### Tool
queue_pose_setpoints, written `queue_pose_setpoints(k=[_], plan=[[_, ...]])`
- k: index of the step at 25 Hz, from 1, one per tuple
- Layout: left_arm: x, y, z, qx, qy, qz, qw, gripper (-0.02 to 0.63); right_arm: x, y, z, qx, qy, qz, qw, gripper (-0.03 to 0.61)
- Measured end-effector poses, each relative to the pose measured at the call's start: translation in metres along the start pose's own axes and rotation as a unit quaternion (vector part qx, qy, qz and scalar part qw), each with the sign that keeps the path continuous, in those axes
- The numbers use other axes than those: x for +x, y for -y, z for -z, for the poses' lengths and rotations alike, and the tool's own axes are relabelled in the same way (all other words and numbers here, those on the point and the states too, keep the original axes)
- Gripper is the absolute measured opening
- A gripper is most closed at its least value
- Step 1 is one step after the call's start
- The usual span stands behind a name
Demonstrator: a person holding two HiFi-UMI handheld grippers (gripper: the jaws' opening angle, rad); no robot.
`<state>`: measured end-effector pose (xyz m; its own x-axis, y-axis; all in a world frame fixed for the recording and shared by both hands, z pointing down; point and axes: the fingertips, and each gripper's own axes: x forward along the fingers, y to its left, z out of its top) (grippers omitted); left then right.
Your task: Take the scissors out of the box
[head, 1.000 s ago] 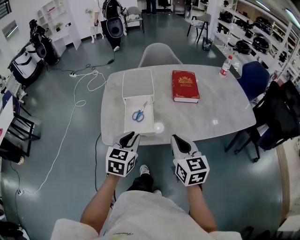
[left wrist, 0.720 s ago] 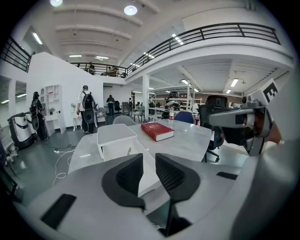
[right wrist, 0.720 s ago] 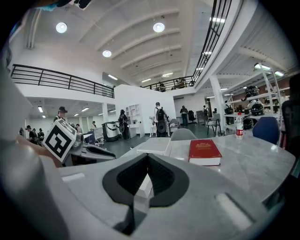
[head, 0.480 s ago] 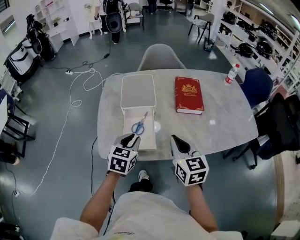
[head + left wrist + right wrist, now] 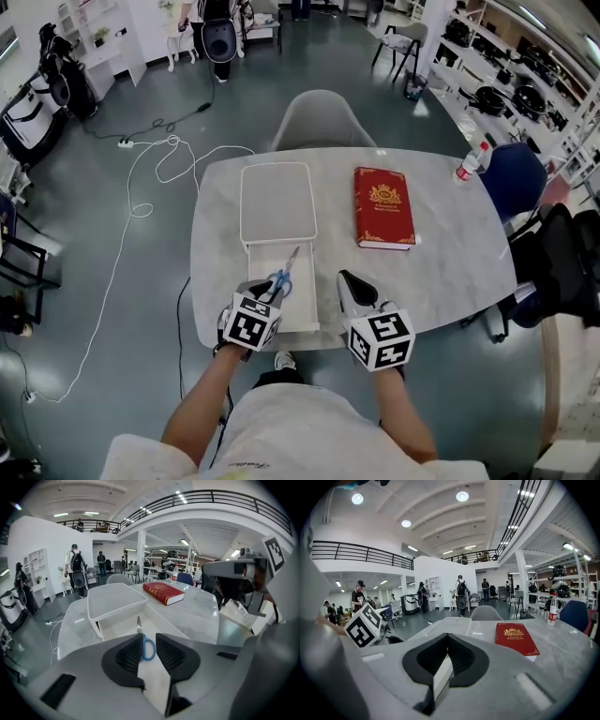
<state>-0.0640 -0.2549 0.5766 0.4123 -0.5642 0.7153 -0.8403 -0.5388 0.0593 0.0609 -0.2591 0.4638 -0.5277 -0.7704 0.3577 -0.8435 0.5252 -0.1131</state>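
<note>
L gripper (image 5: 149, 640), jaws slightly apart, aims at scissors (image 5: 153, 648) lying in box (image 5: 298, 314) at 12 o'clock, prob. to pinch the handle. R gripper (image 5: 447, 639) closed, idle at 3 o'clock.

glossy marble-look table (image 5: 450, 253); matt white box (image 5: 300, 309); scissors (image 5: 284, 275) blue plastic handles.

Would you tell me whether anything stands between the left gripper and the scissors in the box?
Nothing visible does. The scissors lie uncovered in the open box, and the left gripper, jaws apart, points straight at their blue handles from the box's near end.
</note>
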Motion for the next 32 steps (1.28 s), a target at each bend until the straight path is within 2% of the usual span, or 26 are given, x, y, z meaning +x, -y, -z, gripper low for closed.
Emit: queue_pose_setpoints(k=[7,14,20,24,32], plan=[[0.022,-0.004,-0.003,0.023,-0.025,0.030,0.9990,0.063,0.033,0.006,-0.005,0.006,-0.016,0.005,1.000,0.005],[0.036,-0.004,0.001,0.027,-0.054,0.031,0.9977,0.064,0.052,0.015,-0.004,0.011,-0.023,-0.005,1.000,0.005],[0.046,-0.005,0.006,0.033,-0.083,-0.006,0.9960,0.067,0.065,0.028,-0.001,0.012,-0.029,-0.040,0.999,0.005],[0.056,-0.005,0.012,0.007,-0.108,-0.030,0.9937,0.074,0.072,0.044,0.000,0.009,-0.034,-0.071,0.997,0.005],[0.074,-0.015,0.021,-0.034,-0.157,-0.087,0.9832,0.094,0.083,0.074,0.001,0.012,-0.037,-0.123,0.992,0.005]])
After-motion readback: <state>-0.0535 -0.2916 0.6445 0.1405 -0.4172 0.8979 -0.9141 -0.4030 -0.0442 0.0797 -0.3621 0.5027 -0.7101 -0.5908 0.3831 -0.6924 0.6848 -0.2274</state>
